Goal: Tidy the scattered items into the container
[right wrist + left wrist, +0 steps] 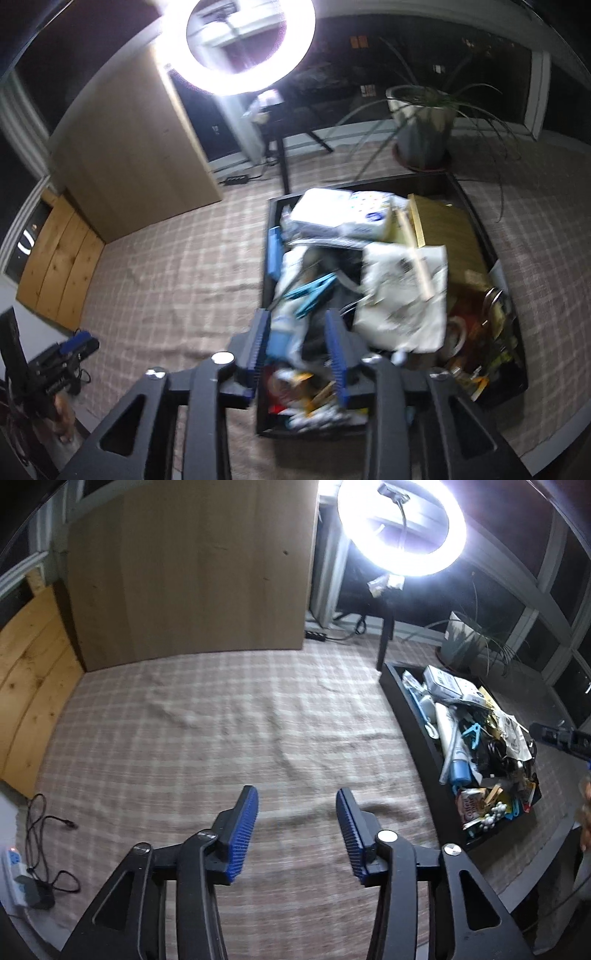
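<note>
Blue-padded left gripper (297,803) hangs w/ jaws wide, nothing btwn, over plaid cloth (221,720). Right gripper (295,325) also spread, empty, above near end of black tray (266,236) piled w/ clutter. Ring light (236,44) beyond.

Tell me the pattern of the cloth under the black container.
Pale checked plaid cloth, beige-pink with light lines; the left wrist view shows it best.

– Where does my left camera look from?
– Along my left tool (297,827), low over the plaid cloth (221,716), facing the wooden panel (192,568); the black tray (413,716) lies off right.
– And my right?
– Close above that tray (266,236). Both share tray, panel (136,184) and ring light (402,528).
</note>
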Demonstrator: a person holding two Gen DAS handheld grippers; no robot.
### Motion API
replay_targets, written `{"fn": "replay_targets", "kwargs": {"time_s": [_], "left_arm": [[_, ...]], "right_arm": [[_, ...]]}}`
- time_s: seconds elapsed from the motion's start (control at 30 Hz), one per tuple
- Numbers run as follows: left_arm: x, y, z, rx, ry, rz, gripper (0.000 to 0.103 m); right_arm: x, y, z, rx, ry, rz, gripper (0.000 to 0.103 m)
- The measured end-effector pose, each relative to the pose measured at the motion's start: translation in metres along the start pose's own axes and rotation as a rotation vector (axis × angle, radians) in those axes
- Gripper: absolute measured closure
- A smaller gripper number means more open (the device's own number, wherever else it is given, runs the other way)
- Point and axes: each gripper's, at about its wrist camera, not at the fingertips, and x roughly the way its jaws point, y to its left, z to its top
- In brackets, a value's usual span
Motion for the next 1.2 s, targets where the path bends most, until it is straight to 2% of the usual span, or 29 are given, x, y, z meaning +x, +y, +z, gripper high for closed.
{"fn": "replay_targets", "kwargs": {"time_s": [0.23,0.3,0.33,0.43,0.6,0.67,0.77,0.9,1.2], "left_arm": [[-0.026,0.039,-0.013,0.000,-0.037,0.050,0.045],[-0.037,0.052,-0.021,0.006,-0.052,0.066,0.039],[-0.041,0.057,-0.024,0.009,-0.056,0.079,0.037],[-0.053,0.071,-0.032,0.008,-0.070,0.104,0.035],[-0.067,0.101,-0.045,-0.025,-0.080,0.112,0.031],[-0.072,0.112,-0.049,-0.032,-0.082,0.122,0.030],[-0.076,0.127,-0.056,-0.030,-0.083,0.136,0.029],[-0.081,0.147,-0.061,-0.043,-0.088,0.153,0.021],[-0.076,0.172,-0.063,-0.029,-0.078,0.172,0.017]], "right_arm": [[-0.006,0.073,-0.038,-0.080,-0.035,-0.022,0.067],[-0.007,0.095,-0.048,-0.114,-0.047,-0.042,0.067],[-0.008,0.105,-0.053,-0.128,-0.054,-0.046,0.064],[-0.009,0.137,-0.068,-0.159,-0.084,-0.035,0.045],[-0.005,0.178,-0.086,-0.209,-0.101,-0.044,0.042],[-0.001,0.191,-0.091,-0.200,-0.097,-0.031,0.037],[0.004,0.205,-0.098,-0.184,-0.099,-0.022,0.035],[0.008,0.222,-0.102,-0.178,-0.098,-0.033,0.035],[0.015,0.262,-0.115,-0.197,-0.133,-0.070,0.035]]}}
